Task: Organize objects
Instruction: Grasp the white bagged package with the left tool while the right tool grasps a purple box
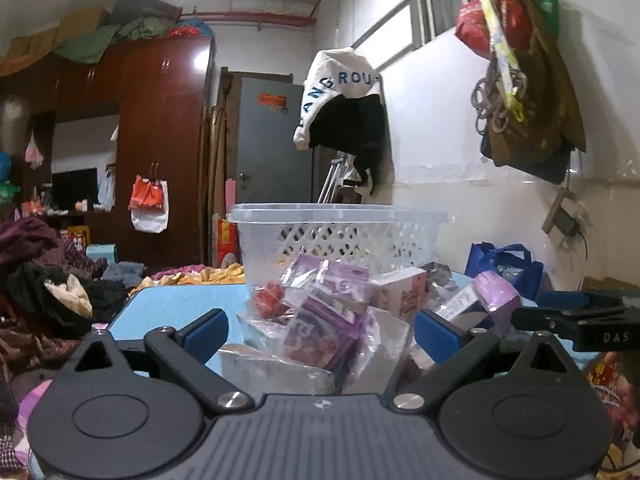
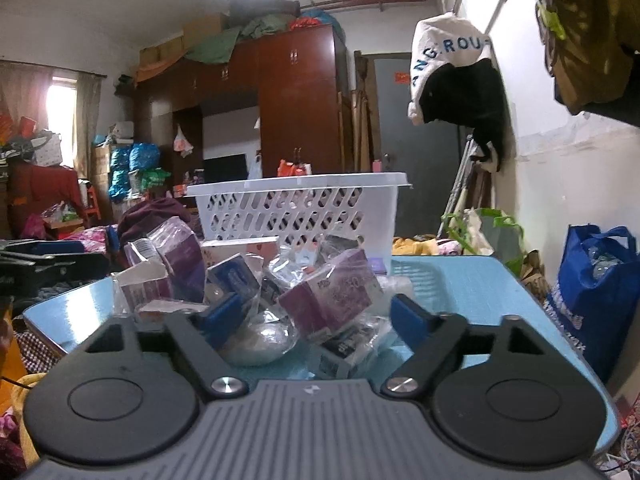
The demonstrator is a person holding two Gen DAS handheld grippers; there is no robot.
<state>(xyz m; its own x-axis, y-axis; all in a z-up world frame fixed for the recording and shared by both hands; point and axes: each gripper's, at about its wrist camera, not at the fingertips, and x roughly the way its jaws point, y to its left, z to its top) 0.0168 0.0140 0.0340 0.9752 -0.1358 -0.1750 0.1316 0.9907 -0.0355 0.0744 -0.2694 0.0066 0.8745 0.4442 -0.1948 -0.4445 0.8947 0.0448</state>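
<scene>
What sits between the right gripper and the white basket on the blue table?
In the right wrist view, a heap of wrapped purple boxes and clear packets fills the stretch between the right gripper and the white basket; no bare table shows there.

A light blue table [image 2: 460,280] carries everything here; its top is smooth, and its rounded near-left corner shows in the right wrist view. A white plastic basket [image 2: 298,216] with a slotted wall stands upright on the far part of the top. In front of it, directly on the blue surface, lies a loose heap of small packaged goods [image 2: 248,280]: purple boxes in clear wrap [image 2: 336,296], a pale pink-printed box [image 1: 400,288], a dark blue packet [image 2: 234,276], and a red item in a clear bag [image 1: 270,298]. A crumpled silvery wrapper [image 2: 260,340], possibly foil, rests at the heap's near edge. The right side of the top is bare.
</scene>
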